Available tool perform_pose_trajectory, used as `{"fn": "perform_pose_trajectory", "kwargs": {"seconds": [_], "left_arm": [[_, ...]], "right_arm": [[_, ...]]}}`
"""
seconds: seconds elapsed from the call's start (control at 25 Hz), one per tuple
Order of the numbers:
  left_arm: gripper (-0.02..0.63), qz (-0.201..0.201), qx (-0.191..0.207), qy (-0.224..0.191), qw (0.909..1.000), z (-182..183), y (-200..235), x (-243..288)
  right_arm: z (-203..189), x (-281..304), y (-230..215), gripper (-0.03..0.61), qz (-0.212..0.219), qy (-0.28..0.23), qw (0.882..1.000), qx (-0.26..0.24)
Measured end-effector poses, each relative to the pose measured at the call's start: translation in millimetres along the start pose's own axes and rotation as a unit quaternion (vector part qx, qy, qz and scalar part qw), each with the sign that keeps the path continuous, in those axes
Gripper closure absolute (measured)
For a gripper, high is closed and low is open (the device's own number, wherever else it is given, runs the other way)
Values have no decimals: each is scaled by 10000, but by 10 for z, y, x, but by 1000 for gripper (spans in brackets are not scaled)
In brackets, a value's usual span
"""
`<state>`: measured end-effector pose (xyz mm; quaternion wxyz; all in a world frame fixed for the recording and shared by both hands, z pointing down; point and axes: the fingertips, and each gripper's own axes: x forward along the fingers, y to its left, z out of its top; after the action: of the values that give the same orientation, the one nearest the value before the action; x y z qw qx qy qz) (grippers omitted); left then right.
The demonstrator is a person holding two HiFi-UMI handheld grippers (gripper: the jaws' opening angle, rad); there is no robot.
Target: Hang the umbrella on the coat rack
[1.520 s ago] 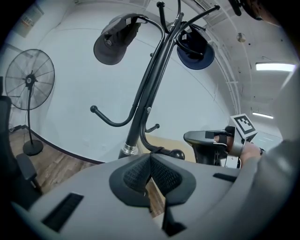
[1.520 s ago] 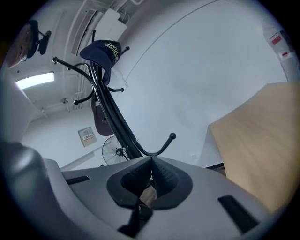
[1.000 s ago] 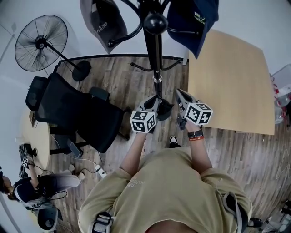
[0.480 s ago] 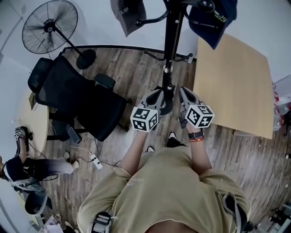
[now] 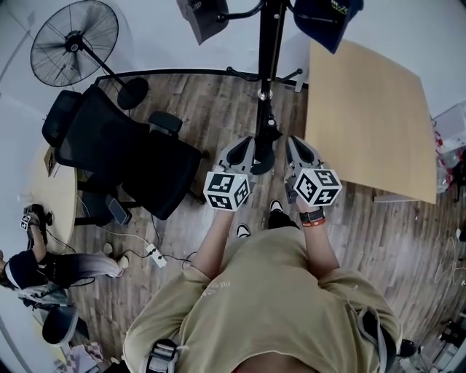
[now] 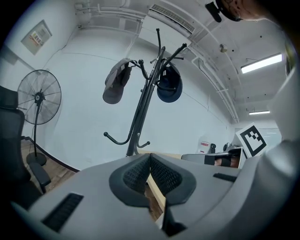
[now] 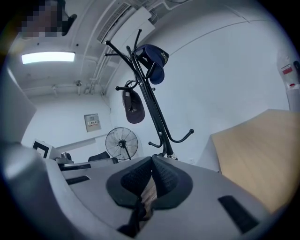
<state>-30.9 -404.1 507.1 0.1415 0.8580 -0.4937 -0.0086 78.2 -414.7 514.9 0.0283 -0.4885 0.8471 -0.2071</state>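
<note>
Black coat rack [image 5: 265, 69] dead ahead, caps [image 5: 328, 22] on its upper hooks. Left gripper [image 5: 245, 144] and right gripper [image 5: 295, 144] both pinched closed, empty. Umbrella not in any view. Risk: hanging it up top could knock a cap off.

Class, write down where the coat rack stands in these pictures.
In the head view the coat rack stands top centre, between the black office chair on its left and the wooden table on its right.
</note>
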Motion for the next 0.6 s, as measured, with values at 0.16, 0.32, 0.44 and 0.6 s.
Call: {"fn": "perform_pose_trajectory", "kwargs": {"seconds": [0.16, 0.32, 0.44, 0.6], "left_arm": [[591, 52, 131, -6, 9999, -17, -50, -183], [591, 117, 363, 61, 9993, -63, -76, -295], [591, 142, 383, 180, 9990, -112, -83, -338], [591, 71, 365, 251, 9990, -155, -99, -345]], "right_arm": [[-73, -175, 145, 563, -10, 46, 9997, -226], [-117, -292, 209, 563, -69, 63, 9993, -351], [-116, -360, 241, 563, -125, 74, 9989, -449], [-138, -397, 236, 563, -197, 92, 9984, -527]]}}
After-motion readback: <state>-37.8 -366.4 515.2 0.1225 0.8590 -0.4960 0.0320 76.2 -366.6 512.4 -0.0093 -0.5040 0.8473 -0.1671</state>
